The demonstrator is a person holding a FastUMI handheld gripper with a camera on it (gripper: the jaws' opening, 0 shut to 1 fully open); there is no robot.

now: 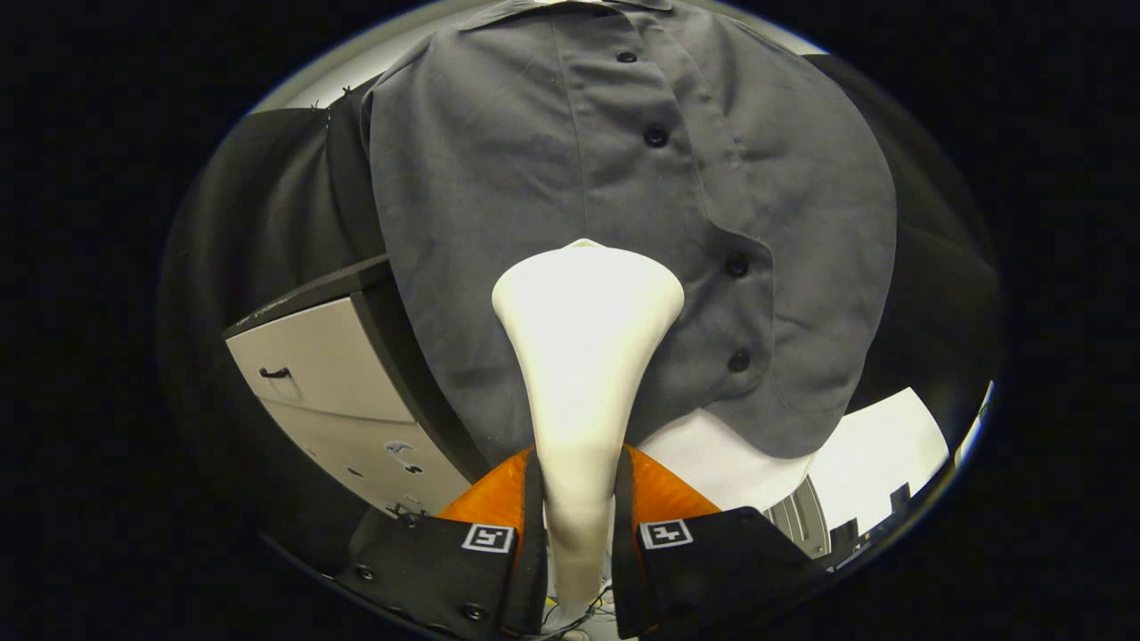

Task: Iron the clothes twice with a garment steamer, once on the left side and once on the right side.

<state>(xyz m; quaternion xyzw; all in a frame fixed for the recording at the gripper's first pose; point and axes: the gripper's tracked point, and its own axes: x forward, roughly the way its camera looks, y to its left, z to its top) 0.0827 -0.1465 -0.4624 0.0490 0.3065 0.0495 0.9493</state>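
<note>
Now, claw (579, 525) pinching white garment steamer (583, 356), head beyond fingers, against hanging grey shirt (534, 160).

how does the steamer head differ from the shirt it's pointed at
The steamer is white, smooth and rigid, clamped between the gripper fingers; the shirt is dark grey, soft and creased, hanging just beyond them. The steamer is narrow, flaring at its head; the shirt spreads far wider and carries black buttons.
</note>
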